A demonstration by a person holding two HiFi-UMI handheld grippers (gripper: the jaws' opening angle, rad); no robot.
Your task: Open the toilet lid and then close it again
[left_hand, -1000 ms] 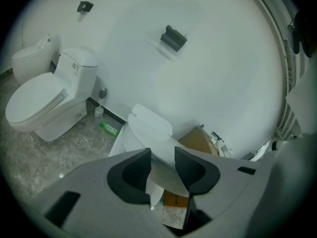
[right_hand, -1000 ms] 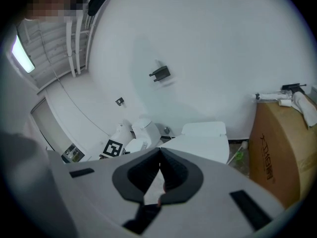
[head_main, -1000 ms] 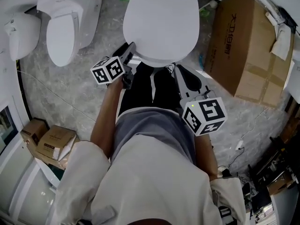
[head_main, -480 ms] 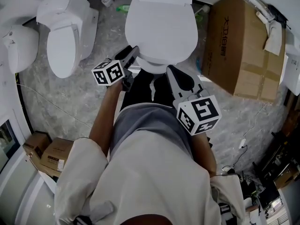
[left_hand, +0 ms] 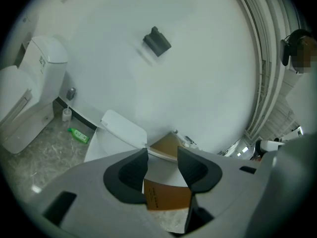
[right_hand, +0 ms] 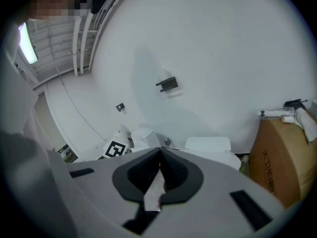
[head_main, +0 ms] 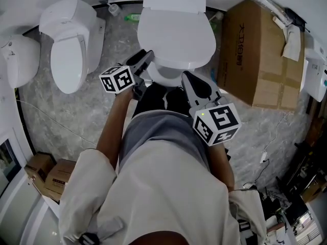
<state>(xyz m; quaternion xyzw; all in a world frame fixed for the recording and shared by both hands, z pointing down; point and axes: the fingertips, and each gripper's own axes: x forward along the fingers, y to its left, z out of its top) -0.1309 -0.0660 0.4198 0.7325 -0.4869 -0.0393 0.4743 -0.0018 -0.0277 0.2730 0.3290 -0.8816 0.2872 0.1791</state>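
The white toilet stands at the top centre of the head view with its lid [head_main: 176, 37] down flat over the bowl. My left gripper [head_main: 147, 57] hangs by the bowl's front left rim without touching it. Its jaws have just been opening and stand apart with nothing between them; the left gripper view shows only the brown box [left_hand: 166, 197] through the gap of the left gripper [left_hand: 162, 155]. My right gripper [head_main: 190, 79] is in front of the bowl's front right edge, apart from it. In its own view the right gripper [right_hand: 160, 150] is shut and empty.
A second white toilet [head_main: 71, 40] stands to the left, with another white fixture [head_main: 18, 60] beyond it. A large cardboard box [head_main: 260, 55] fills the floor right of the toilet. A green bottle [head_main: 134, 17] lies by the wall. Small boxes [head_main: 46, 172] sit at lower left.
The lid stays down throughout. Both grippers have lifted and drawn back a little from the bowl's front, and the toilet now sits lower and smaller in the head view.
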